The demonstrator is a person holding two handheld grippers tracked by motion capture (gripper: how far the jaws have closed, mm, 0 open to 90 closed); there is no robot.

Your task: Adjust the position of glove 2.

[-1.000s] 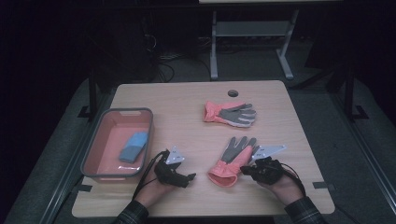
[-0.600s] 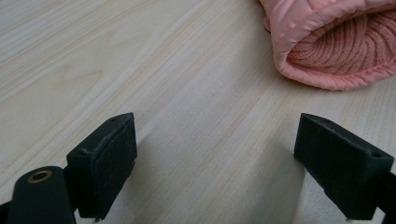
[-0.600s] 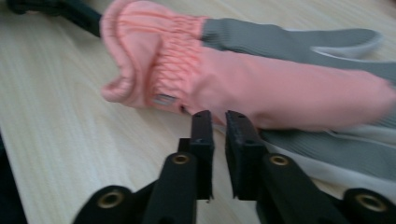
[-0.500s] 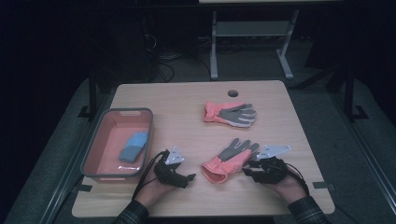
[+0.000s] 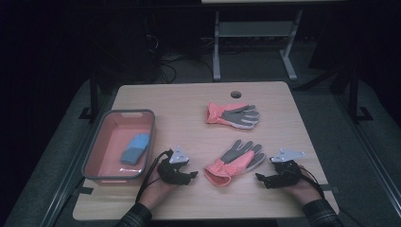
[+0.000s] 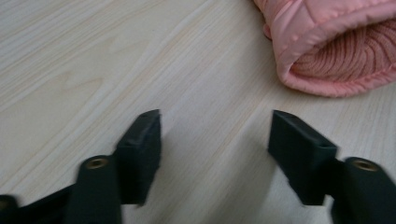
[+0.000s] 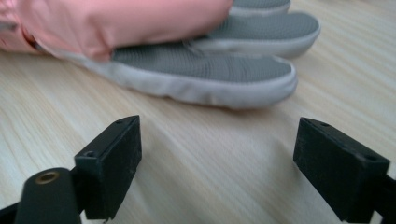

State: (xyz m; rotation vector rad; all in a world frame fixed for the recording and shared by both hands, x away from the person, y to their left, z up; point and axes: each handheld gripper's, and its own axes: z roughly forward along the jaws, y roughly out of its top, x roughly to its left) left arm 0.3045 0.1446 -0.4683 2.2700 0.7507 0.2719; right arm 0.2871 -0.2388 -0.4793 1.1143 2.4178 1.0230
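Two pink gloves with grey palms lie on the wooden table (image 5: 179, 101). The far glove (image 5: 233, 115) rests flat near the back. The near glove (image 5: 235, 161) lies between my hands, cuff toward the left gripper (image 5: 193, 175). That gripper's jaws have just been closing and stand apart over bare wood, with the knit cuff (image 6: 327, 46) just beyond them (image 6: 215, 126). The right gripper (image 5: 259, 178) sits to the right of the glove. Its jaws have just been opening and stand wide (image 7: 219, 140), with the grey glove fingers (image 7: 196, 70) a short way ahead, untouched.
A pink bin with a grey rim (image 5: 118, 113) stands at the table's left side and holds a blue block (image 5: 135, 147). A small dark hole (image 5: 236, 94) marks the table's back edge. A metal stand (image 5: 255, 33) rises on the floor behind.
The right gripper let go of the near glove, opened, and drew back to the right and down to the table. The left hand stayed put.
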